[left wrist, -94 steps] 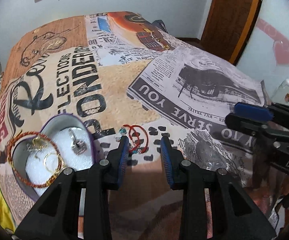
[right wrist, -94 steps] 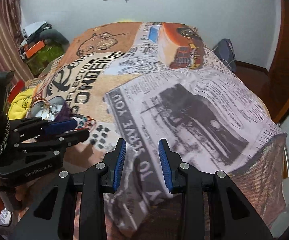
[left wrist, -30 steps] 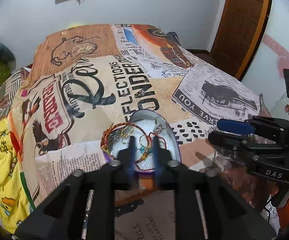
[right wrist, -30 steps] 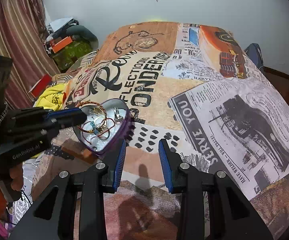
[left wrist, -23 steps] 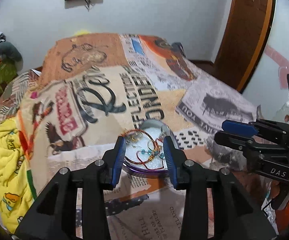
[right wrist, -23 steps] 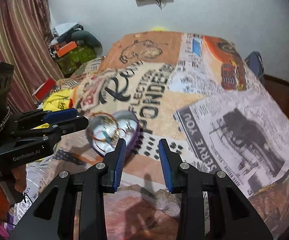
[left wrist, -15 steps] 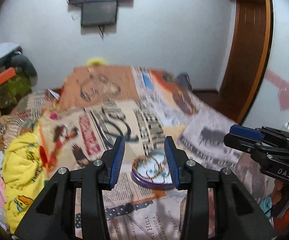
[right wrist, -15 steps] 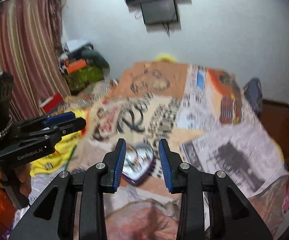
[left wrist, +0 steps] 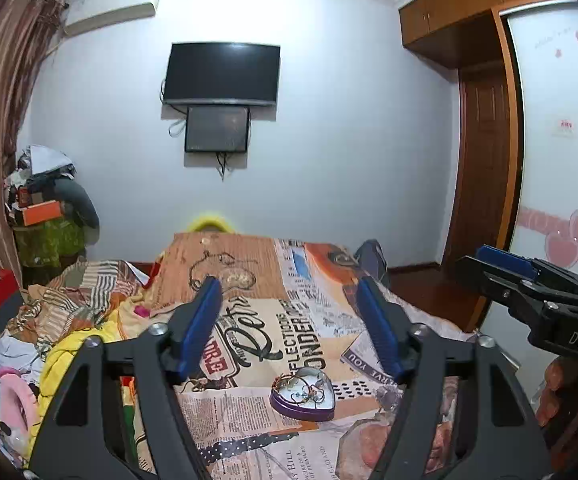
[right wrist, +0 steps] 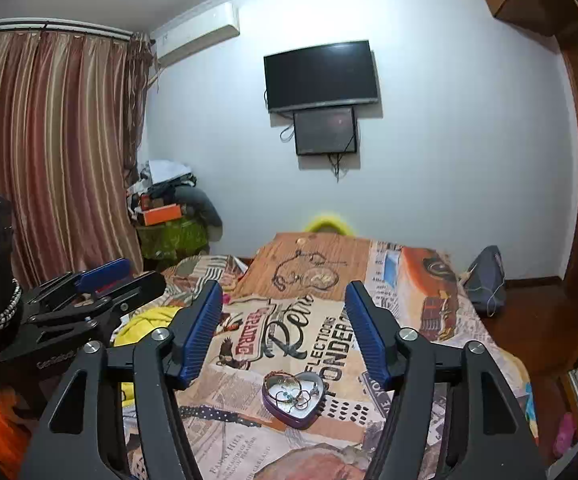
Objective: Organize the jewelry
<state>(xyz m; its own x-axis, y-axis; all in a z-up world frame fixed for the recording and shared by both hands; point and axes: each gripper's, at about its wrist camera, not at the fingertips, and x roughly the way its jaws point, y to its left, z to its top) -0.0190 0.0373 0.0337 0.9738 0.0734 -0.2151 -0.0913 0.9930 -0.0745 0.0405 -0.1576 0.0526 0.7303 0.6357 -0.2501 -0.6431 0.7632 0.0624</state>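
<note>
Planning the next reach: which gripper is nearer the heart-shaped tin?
Hard to separate; neither is clearly nearer. Left gripper and right gripper are both open, raised well back from the heart-shaped tin, which shows between each one's fingers.

We see bare printed bedspread [right wrist: 289, 344] all around the purple heart-shaped tin [right wrist: 292, 399]; crumpled yellow cloth [left wrist: 69, 356] seemingly crowds only the bed's left side.

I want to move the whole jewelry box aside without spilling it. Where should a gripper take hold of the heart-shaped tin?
Probably grip the heart-shaped tin by its purple side wall, across the rounded lobes, coming from above with the left gripper open wide. It lies flat and lidless on the soft bedspread, bangles loose inside, so keep it level.
</note>
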